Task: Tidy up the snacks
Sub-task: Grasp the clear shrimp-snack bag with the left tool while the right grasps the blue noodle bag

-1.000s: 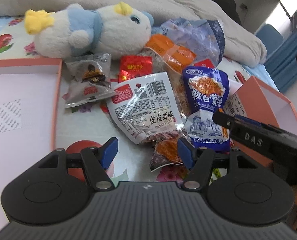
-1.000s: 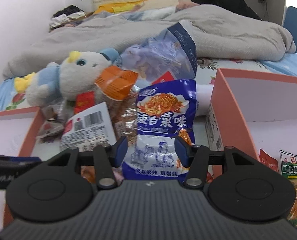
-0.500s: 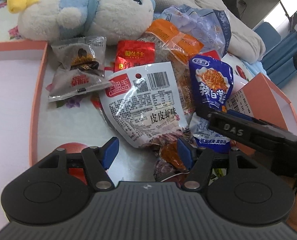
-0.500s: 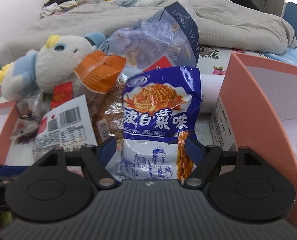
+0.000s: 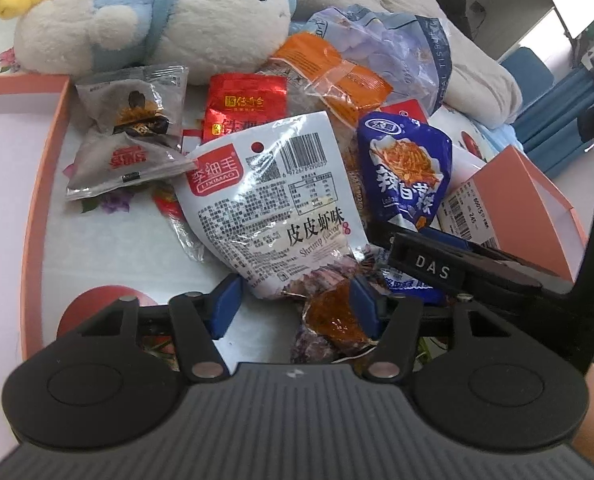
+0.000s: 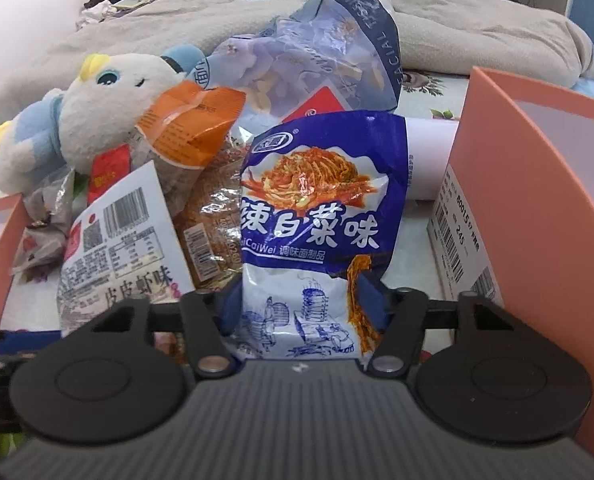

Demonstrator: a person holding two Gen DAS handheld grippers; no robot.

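A pile of snack packets lies on a flowered bed sheet between two pink boxes. My left gripper (image 5: 295,304) is open, its blue fingers on either side of the lower end of a white shrimp-flavour packet (image 5: 273,204), above an orange-brown packet (image 5: 333,320). My right gripper (image 6: 303,306) is open around the bottom of a blue spicy-cabbage packet (image 6: 317,216), which also shows in the left wrist view (image 5: 407,172). The fingers stand close to the packet's sides. The right gripper's black body (image 5: 477,272) crosses the left wrist view.
A plush toy (image 5: 145,16) lies behind the pile. Grey wrapped snacks (image 5: 129,136), a red packet (image 5: 245,108), an orange bag (image 5: 333,76) and a tissue pack (image 6: 317,40) lie around. A pink box (image 5: 13,200) is left, another (image 6: 537,208) right. A grey blanket (image 6: 477,32) lies behind.
Both grippers moved forward into the pile. The right gripper's fingers opened wider and now straddle the blue packet. The left gripper's fingers now flank the white packet's lower end.
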